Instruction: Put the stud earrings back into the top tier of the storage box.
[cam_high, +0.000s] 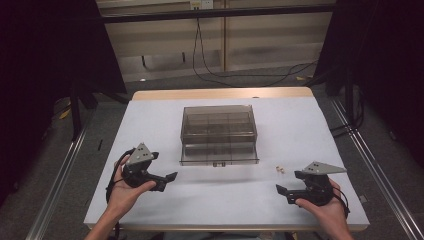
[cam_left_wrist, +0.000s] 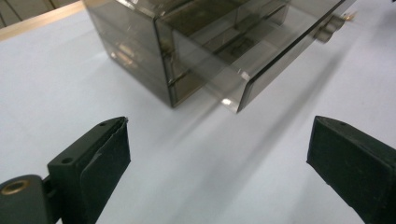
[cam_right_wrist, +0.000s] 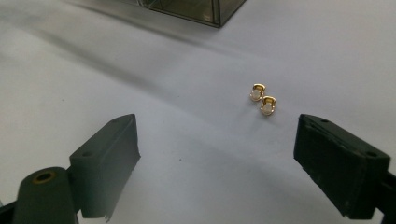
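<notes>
A smoked clear drawer box stands mid-table with its bottom drawer pulled out toward me; the same drawer shows close up in the left gripper view. Two small gold earrings lie on the white table to the right of the drawer, and they sit just ahead of my right jaws. My left gripper rests at the front left, open and empty, aimed at the box. My right gripper is at the front right, open, nothing between its jaws.
The white table top ends in a wooden strip at the far edge. Metal rails run along the floor on both sides, and cables lie on the floor beyond the table.
</notes>
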